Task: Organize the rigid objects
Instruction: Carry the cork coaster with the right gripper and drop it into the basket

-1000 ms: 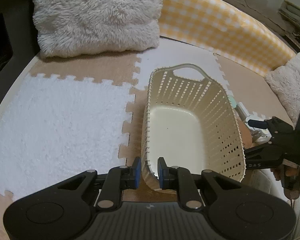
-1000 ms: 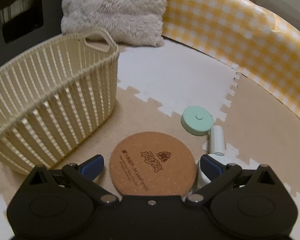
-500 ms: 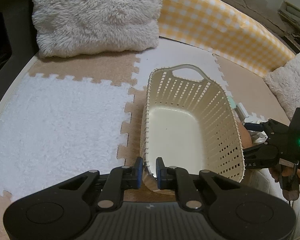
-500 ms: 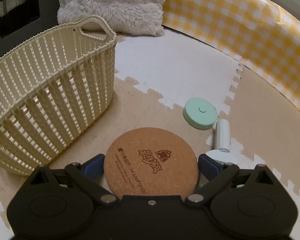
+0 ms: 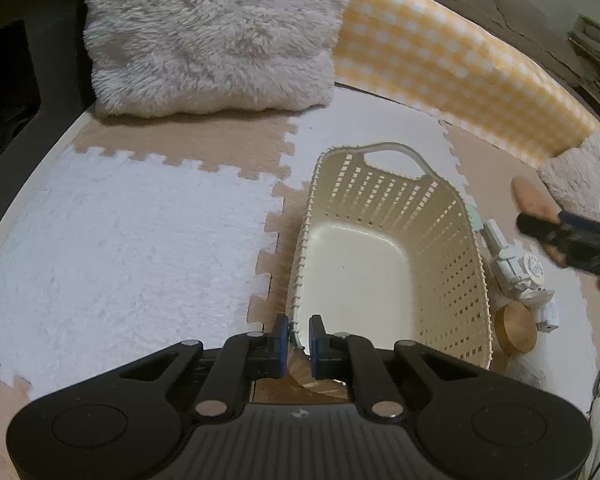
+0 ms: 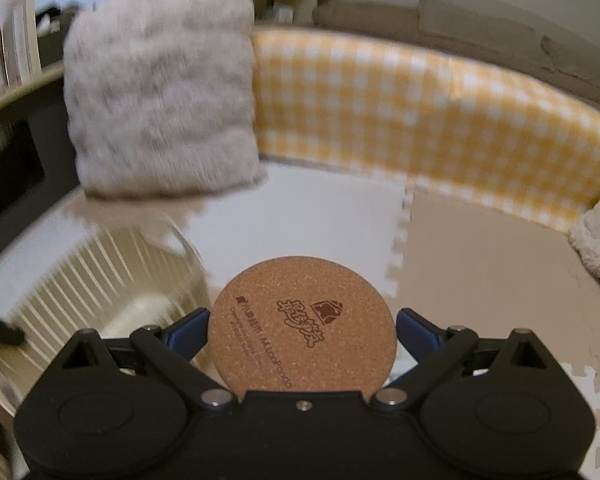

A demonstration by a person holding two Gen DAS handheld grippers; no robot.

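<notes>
A: In your left wrist view, your left tool (image 5: pixel 298 338) has just been closing, and its blue pads now pinch the near rim of the cream basket (image 5: pixel 384 276). The basket stretches away ahead of the tool on the puzzle floor mat (image 5: pixel 140 232), with its handle at the far end.

B: And to the right of that tool?

A: Beyond the basket's right wall lie a mint disc (image 5: pixel 477 220), mostly hidden, a white cylinder (image 5: pixel 496 236) and a round wooden lid (image 5: pixel 515 328) close to the wall. Further right your right tool (image 5: pixel 572 236) is a dark, blurred shape with the cork coaster (image 5: pixel 534 202) seen edge-on at its tip. Far ahead, a furry cushion (image 5: pixel 212 36) leans beside a yellow checked bolster (image 5: pixel 452 68).

B: What about the right wrist view?

A: Your right tool (image 6: pixel 302 330) stands wide, its blue fingers (image 6: pixel 188 330) clamped on opposite edges of the cork coaster (image 6: pixel 302 330), printed face toward the camera. The basket (image 6: pixel 116 276) sits below and left of this tool, blurred. The cushion (image 6: pixel 160 96) and bolster (image 6: pixel 420 120) stand ahead, with the mat (image 6: pixel 292 212) in front of them.
</notes>
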